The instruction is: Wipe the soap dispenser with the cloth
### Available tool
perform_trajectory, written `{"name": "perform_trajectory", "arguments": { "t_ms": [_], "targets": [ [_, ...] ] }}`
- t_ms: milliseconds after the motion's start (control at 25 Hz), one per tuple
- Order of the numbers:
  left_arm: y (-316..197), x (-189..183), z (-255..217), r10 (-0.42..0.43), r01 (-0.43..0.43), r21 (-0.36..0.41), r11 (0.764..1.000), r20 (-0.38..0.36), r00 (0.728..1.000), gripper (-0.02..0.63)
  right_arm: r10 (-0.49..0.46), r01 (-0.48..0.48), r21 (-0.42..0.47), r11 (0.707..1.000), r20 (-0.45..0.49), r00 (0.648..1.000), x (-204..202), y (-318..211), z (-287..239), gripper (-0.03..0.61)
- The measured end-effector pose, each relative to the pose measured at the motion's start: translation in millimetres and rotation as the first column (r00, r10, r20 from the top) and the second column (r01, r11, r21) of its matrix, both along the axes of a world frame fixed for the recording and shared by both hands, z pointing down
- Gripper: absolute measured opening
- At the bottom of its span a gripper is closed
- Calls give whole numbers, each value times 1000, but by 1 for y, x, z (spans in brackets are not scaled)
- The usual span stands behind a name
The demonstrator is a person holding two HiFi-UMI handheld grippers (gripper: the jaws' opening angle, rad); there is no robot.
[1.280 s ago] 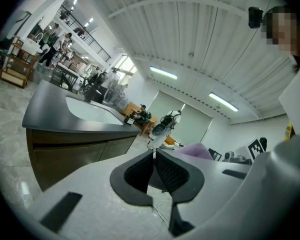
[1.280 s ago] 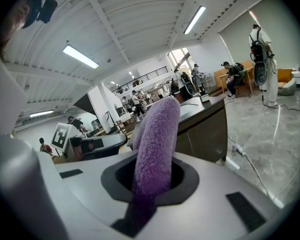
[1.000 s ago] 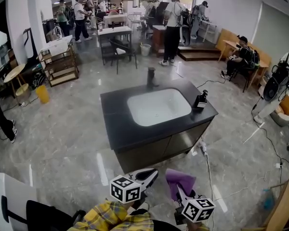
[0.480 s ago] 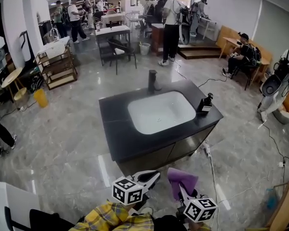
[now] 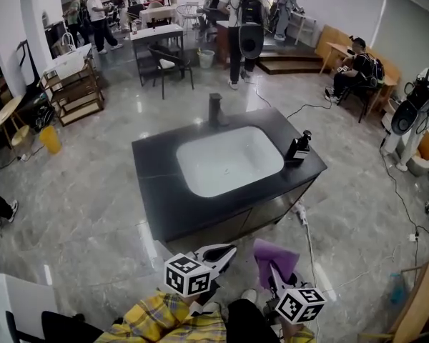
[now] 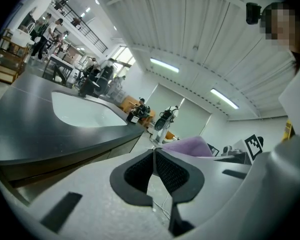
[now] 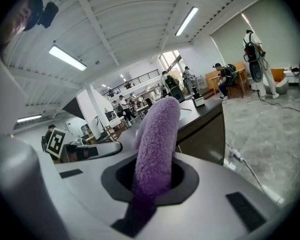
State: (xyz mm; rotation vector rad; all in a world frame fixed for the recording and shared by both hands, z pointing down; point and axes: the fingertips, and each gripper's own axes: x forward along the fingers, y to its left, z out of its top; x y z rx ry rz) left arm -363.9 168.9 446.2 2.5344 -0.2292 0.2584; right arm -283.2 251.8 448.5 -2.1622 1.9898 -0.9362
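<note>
The soap dispenser stands upright, well ahead and slightly right of the nearer right gripper, which clamps the purple cloth; the left gripper is closed and empty.

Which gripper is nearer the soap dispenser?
Right. The right gripper, clamping the purple cloth, is nearly in line with the soap dispenser, short of the counter; the left gripper is further left.
</note>
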Motion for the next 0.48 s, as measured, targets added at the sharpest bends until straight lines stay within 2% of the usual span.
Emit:
{"name": "perform_trajectory", "arguments": {
  "t_ms": [480],
  "targets": [
    [-26,99,-9,-7,7,26,1000,-2,1000,9,-56,56,4,998,-8,998,90,-32,-1,37]
  ]
}}
